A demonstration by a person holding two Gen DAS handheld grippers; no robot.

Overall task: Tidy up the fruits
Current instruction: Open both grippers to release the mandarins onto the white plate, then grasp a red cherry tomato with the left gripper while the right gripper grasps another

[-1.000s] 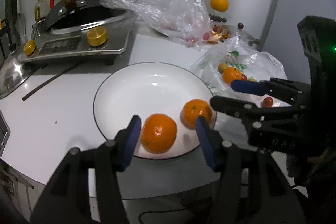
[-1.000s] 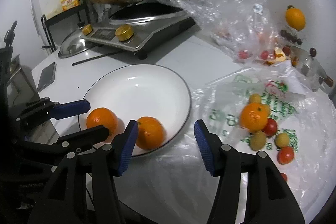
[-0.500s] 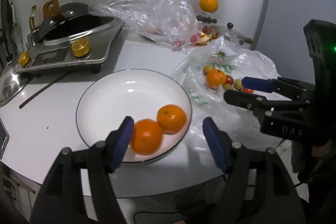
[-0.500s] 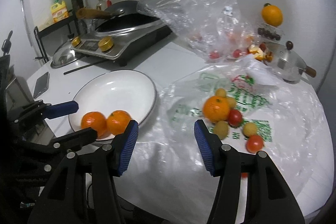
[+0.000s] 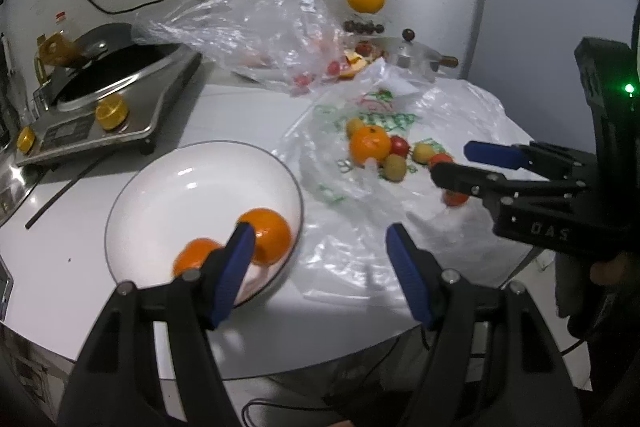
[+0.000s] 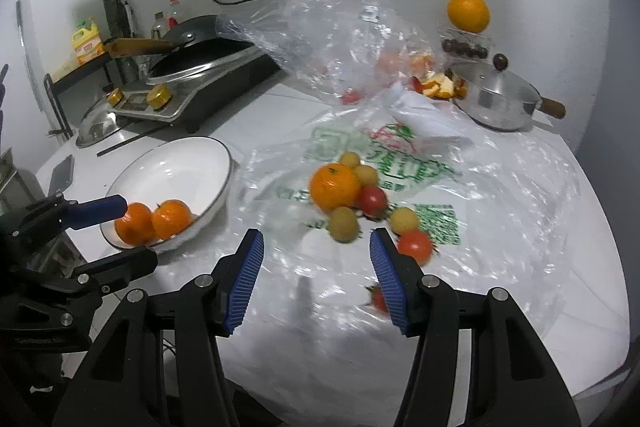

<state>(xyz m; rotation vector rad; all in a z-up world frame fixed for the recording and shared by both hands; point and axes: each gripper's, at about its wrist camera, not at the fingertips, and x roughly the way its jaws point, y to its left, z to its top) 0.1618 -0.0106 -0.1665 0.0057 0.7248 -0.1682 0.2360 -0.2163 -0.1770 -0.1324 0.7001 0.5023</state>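
A white plate [image 5: 168, 187] [image 6: 188, 163] holds two oranges [image 5: 266, 235] [image 6: 172, 219] at its near edge. A third orange [image 5: 370, 145] [image 6: 334, 185] lies on a flattened plastic bag [image 5: 460, 115] [image 6: 500, 187] with red tomatoes [image 6: 416, 247] and small yellow-green fruits [image 6: 343, 224]. My left gripper [image 5: 320, 267] is open and empty, above the table's near edge between plate and bag. My right gripper [image 6: 316, 279] is open and empty, just short of the fruit pile; it also shows in the left wrist view [image 5: 468, 163].
An induction cooker with a wok [image 5: 100, 95] [image 6: 196, 83] stands behind the plate. A crumpled clear bag [image 5: 276, 27] [image 6: 340, 23], a steel lidded pot [image 6: 496, 95] and a raised orange [image 6: 468, 11] stand at the back. A chopstick [image 5: 64, 195] lies left of the plate.
Both grippers have pulled back and swung right, away from the plate toward the fruit on the bag. The two oranges stay in the plate.
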